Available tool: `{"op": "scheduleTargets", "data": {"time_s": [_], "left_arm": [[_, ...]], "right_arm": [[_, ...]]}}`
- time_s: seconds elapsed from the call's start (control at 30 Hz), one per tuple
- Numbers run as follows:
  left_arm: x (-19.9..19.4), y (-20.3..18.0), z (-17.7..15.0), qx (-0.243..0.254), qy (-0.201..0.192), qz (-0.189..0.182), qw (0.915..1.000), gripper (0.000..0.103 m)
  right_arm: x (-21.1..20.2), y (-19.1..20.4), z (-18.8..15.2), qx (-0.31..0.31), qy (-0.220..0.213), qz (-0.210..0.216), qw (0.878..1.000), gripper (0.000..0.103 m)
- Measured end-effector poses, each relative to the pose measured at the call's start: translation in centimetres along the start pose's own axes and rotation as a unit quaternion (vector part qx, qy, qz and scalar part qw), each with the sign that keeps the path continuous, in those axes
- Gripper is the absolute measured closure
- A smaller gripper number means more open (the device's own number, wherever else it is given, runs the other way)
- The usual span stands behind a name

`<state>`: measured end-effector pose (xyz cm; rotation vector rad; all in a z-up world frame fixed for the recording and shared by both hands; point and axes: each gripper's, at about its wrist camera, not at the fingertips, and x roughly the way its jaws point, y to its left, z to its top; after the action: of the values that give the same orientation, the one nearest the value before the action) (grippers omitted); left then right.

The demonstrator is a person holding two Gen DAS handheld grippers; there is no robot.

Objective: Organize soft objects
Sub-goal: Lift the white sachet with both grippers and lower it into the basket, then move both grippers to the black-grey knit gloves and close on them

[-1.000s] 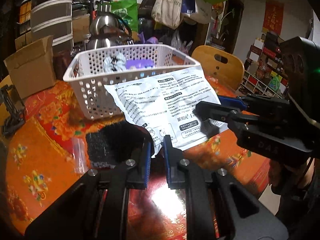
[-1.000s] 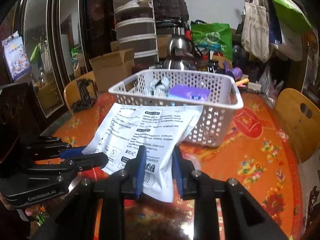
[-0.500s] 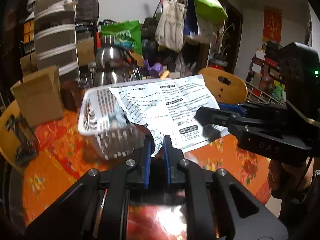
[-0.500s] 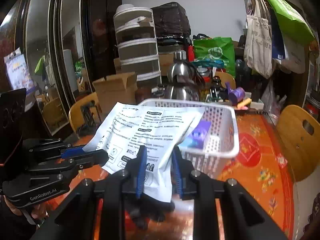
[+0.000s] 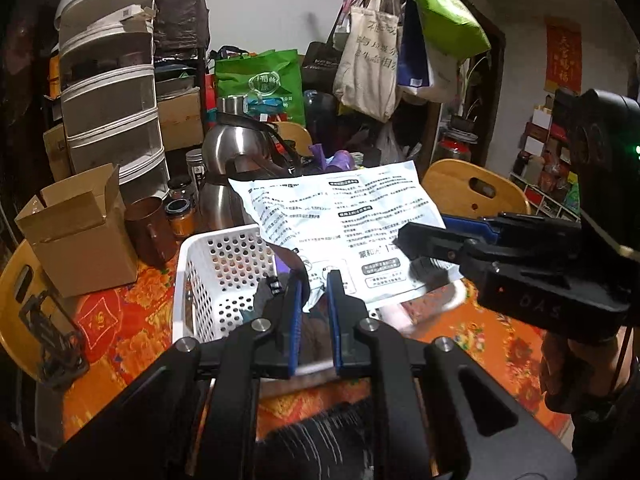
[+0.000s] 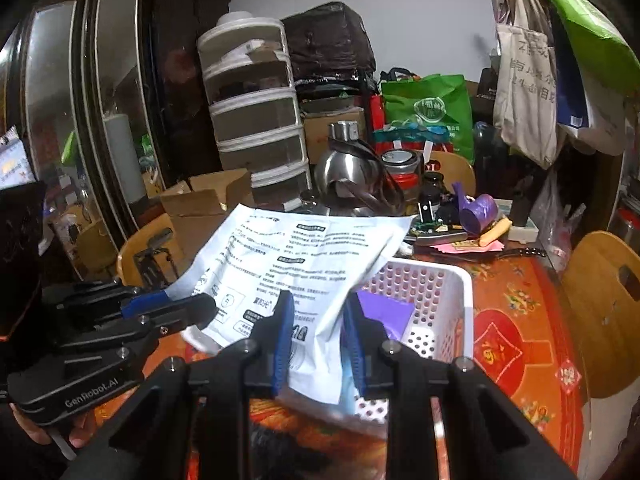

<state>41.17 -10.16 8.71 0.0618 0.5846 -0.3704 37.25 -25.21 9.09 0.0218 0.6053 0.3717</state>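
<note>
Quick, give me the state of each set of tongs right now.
Left tongs: closed on a corner of the white printed packet.
Right tongs: closed on the same packet's other end.

We see a white wall (image 5: 260,4), a stacked drawer tower (image 5: 110,92), hanging tote bags (image 5: 372,52), and wooden chairs (image 6: 604,312).

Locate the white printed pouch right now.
The white printed pouch hangs mid-frame in both wrist views above the white basket, gripped by left gripper and right gripper.

Both wrist views (close) face the basket (image 5: 208,264).
</note>
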Motion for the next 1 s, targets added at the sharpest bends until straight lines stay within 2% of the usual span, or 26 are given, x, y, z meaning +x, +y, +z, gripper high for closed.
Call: {"op": "scheduleTargets", "data": {"time_s": [0.37, 0.43, 0.47, 0.53, 0.6, 0.7, 0.9, 1.0], "left_arm": [[7.2, 1.0, 0.5, -0.004, 0.024, 0.029, 0.9993, 0.092], [8.5, 1.3, 0.3, -0.006, 0.032, 0.039, 0.9987, 0.085], [9.2, 1.5, 0.0, -0.004, 0.037, 0.047, 0.9982, 0.079], [10.2, 2.1, -0.5, -0.007, 0.050, 0.054, 0.9973, 0.075], [10.4, 2.7, -0.9, -0.010, 0.054, 0.058, 0.9968, 0.062], [9.7, 3.8, -1.3, -0.026, 0.045, 0.056, 0.9971, 0.042], [6.7, 4.0, -2.8, -0.028, 0.045, 0.041, 0.9977, 0.040], [5.5, 3.9, -3.3, -0.026, 0.048, 0.048, 0.9973, 0.039]], "right_arm": [[4.7, -2.7, -0.2, 0.000, 0.006, 0.003, 1.000, 0.079], [5.5, -3.1, -0.5, 0.001, 0.011, -0.004, 1.000, 0.078], [6.1, -3.4, -0.7, 0.002, 0.017, -0.018, 1.000, 0.075], [6.9, -4.0, -1.2, 0.007, 0.032, -0.039, 0.999, 0.065], [6.9, -4.3, -1.7, 0.005, 0.036, -0.055, 0.998, 0.039], [6.4, -4.3, -2.3, -0.001, 0.044, -0.077, 0.996, 0.034], [4.7, -3.5, -3.6, 0.001, 0.055, -0.086, 0.995, 0.029], [4.3, -3.1, -4.0, 0.001, 0.061, -0.090, 0.994, 0.029]]}}
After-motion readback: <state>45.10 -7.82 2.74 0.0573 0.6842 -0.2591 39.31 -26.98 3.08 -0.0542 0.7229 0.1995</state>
